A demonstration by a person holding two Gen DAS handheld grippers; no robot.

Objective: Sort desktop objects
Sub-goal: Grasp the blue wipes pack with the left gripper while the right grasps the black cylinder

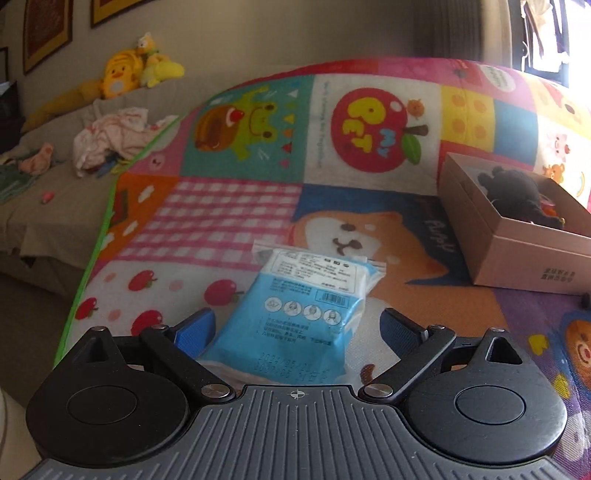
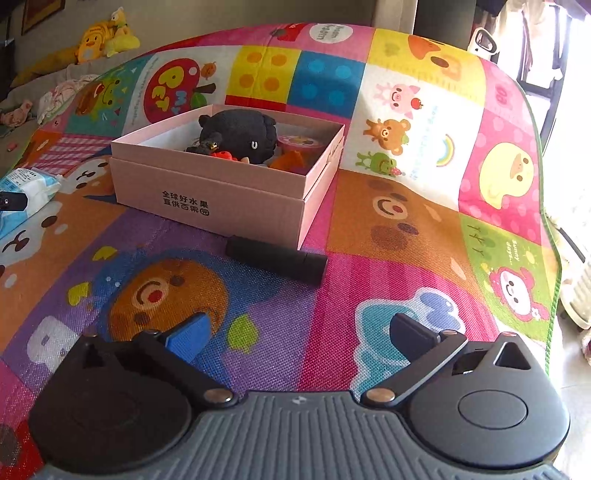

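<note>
Blue packet (image 1: pixel 299 314) between spread left claw (image 1: pixel 297 325)

Premises: a private home, living room. A children's play mat (image 2: pixel 406 229) printed with cartoon animals and fruit covers the work surface. A sofa (image 1: pixel 55 206) stands beside it, carrying yellow plush toys (image 1: pixel 125 72) along its back and crumpled clothing (image 1: pixel 107 138) on the seat. Framed pictures (image 1: pixel 46 35) hang on the wall. Daylight enters by a window (image 2: pixel 546 48).

1 pink box (image 2: pixel 207 192), 1 blue wipes pack (image 1: pixel 295 314), 1 black stick (image 2: pixel 277 258), 1 black plush (image 2: pixel 240 133), 1 patterned mat (image 2: pixel 424 229).
</note>
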